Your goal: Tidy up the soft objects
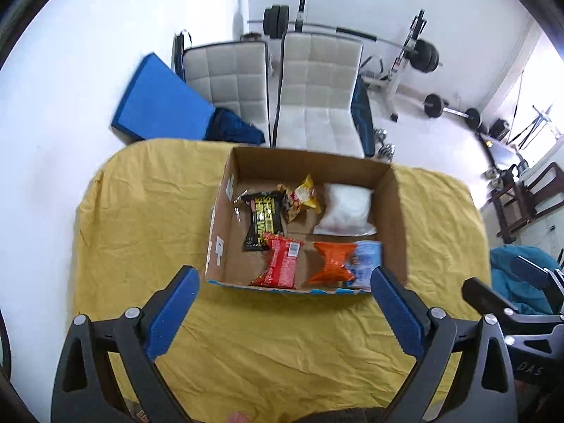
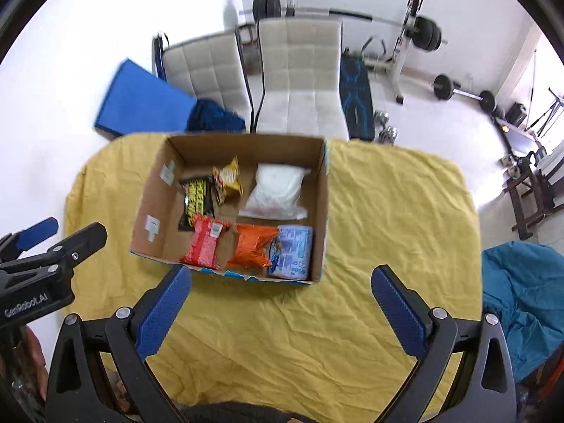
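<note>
both of my blue-padded black grippers hung nearest the lenses, the left gripper point(image 1: 283, 287) and the right gripper point(image 2: 280, 287), each with its jaws spread wide and nothing between them, held above the crumpled yellow cloth point(image 2: 387, 211) over the table. just beyond them sat the open brown cardboard box point(image 1: 396, 218), and every soft packet i could see lay inside it: a black and yellow wrapper point(image 1: 262, 220), a yellow snack bag point(image 1: 305, 195), a clear bag of white filling point(image 1: 347, 209), a red packet point(image 1: 282, 264), an orange packet point(image 1: 329, 262) and a pale blue printed pack point(image 1: 366, 261) against the near wall. i saw nothing loose on the cloth, so i judged the gathering step about finished. the next move, as i read it, called only for tidying the packets inside or drawing both hands clear, reaching down over the near wall without nudging the light box.
</note>
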Demonstrator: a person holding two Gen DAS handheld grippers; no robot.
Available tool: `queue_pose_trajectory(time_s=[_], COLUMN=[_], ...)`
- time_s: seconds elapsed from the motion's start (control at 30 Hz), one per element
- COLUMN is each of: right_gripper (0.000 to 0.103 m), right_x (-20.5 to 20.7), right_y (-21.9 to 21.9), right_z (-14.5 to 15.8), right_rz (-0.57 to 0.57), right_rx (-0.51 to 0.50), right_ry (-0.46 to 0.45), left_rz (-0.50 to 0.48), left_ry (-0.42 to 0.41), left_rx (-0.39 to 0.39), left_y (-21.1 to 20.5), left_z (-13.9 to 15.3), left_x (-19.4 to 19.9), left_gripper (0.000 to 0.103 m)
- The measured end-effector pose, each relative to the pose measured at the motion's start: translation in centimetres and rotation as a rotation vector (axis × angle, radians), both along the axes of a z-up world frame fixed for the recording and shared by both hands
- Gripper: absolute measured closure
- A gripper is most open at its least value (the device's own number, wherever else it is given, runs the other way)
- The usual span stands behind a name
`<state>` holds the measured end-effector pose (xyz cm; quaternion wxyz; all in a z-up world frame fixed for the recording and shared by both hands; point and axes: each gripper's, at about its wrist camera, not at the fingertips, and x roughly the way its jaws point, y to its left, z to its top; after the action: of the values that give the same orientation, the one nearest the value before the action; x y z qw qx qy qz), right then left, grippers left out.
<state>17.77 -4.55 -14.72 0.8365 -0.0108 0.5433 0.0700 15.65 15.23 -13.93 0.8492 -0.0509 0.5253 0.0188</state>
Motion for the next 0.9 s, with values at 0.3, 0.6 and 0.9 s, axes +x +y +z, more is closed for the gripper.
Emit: queue_pose_trajectory(time_s=[0.3,0.6,0.9], right_gripper=[0.000,0.000,0.000], right_x=[-4.7,-7.0,-7.8], right_y=[-2.3,-2.8,-3.2], right_z=[7.8,10.6,11.5], right_rz=[-0.031,-0.024,-0.030], right_rx=[0.008,0.014,0.022], right_ry=[-0.107,-0.126,-0.148], left_rz=[0.009,0.003,-0.001], left_ry=[-0.075,-0.100,-0.108], left_rx=[0.029,0.031,0.032], left_y=[-0.8,-1.7,-2.2], left_z=[5.1,7.3,7.6], left_x=[-3.4,-5.5,-5.9], left_gripper=[0.003,0.003,0.003])
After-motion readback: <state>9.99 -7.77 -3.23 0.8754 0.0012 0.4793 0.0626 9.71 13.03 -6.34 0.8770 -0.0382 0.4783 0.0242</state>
